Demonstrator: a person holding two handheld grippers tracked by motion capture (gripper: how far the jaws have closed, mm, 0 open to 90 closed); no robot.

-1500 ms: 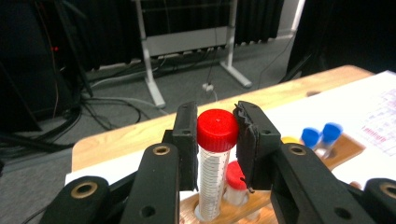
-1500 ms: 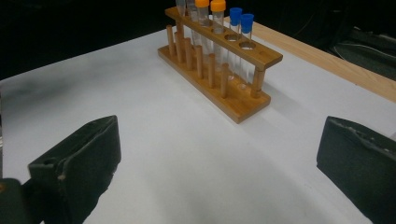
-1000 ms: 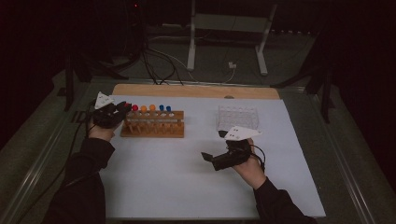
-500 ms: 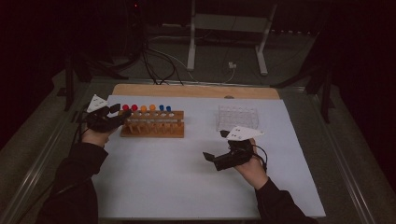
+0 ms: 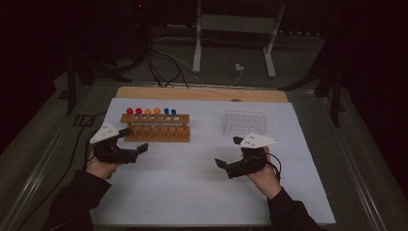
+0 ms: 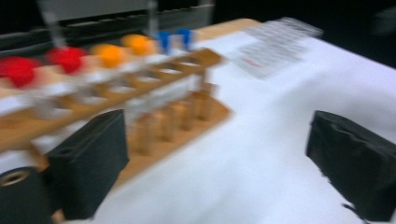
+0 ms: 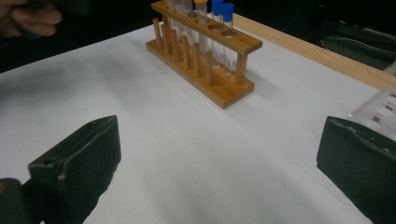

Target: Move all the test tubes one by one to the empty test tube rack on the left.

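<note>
A wooden tube rack (image 5: pixel 156 129) stands at the back left of the white mat and holds tubes with red, orange and blue caps. My left gripper (image 5: pixel 135 139) hovers just in front of the rack's left end. Its jaws have just been opening and stand wide with nothing between them. The left gripper view is blurred; there the rack (image 6: pixel 154 88) lies ahead and to the left of my left gripper (image 6: pixel 215 140). My right gripper (image 5: pixel 228 151) is open and empty over the mat's middle right, and in its own view my right gripper (image 7: pixel 219 149) faces the rack (image 7: pixel 205 51).
A clear plastic rack (image 5: pixel 244 121) sits at the back right of the mat (image 5: pixel 192 192). A wooden strip (image 5: pixel 202 94) runs along the mat's far edge. Beyond it, cables and a metal stand (image 5: pixel 231 43) occupy the dark floor.
My left gripper has drawn back from the rack's left end toward the near side, and its jaws have spread apart. Two red caps now show at that end. The right gripper has stayed put.
</note>
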